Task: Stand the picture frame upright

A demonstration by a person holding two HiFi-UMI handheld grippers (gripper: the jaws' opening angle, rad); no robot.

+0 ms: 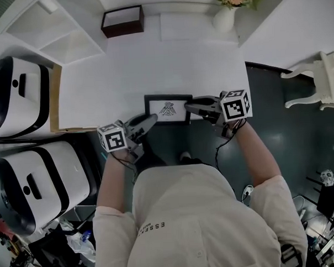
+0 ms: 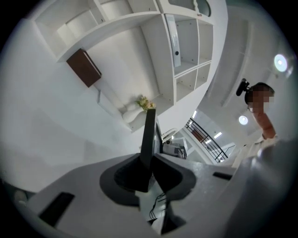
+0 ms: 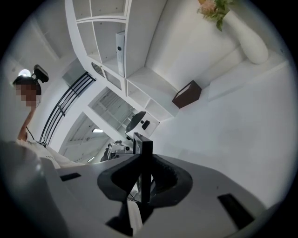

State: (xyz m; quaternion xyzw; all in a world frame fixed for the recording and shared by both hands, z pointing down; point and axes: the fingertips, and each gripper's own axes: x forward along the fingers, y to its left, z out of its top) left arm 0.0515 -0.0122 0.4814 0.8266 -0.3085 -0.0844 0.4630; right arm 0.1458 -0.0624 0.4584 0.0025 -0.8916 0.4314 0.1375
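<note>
A black picture frame [image 1: 167, 109] with a white mat and a small dark drawing lies face up towards the head camera at the front edge of the white table [image 1: 153, 70]. My left gripper [image 1: 152, 119] is shut on the frame's left side. Its own view shows the frame [image 2: 150, 132] edge-on, pinched between the pads of the left gripper [image 2: 150, 163]. My right gripper [image 1: 188, 107] holds the right side. There the frame's edge [image 3: 146, 148] stands between the pads of the right gripper [image 3: 142, 175], which press on it. Whether the frame rests flat or tilted is unclear.
A dark brown box [image 1: 122, 21] and a white vase of flowers [image 1: 226, 16] stand at the back of the table. Two large white machines [image 1: 19, 98] are to the left. A white chair [image 1: 319, 79] stands on the dark floor to the right.
</note>
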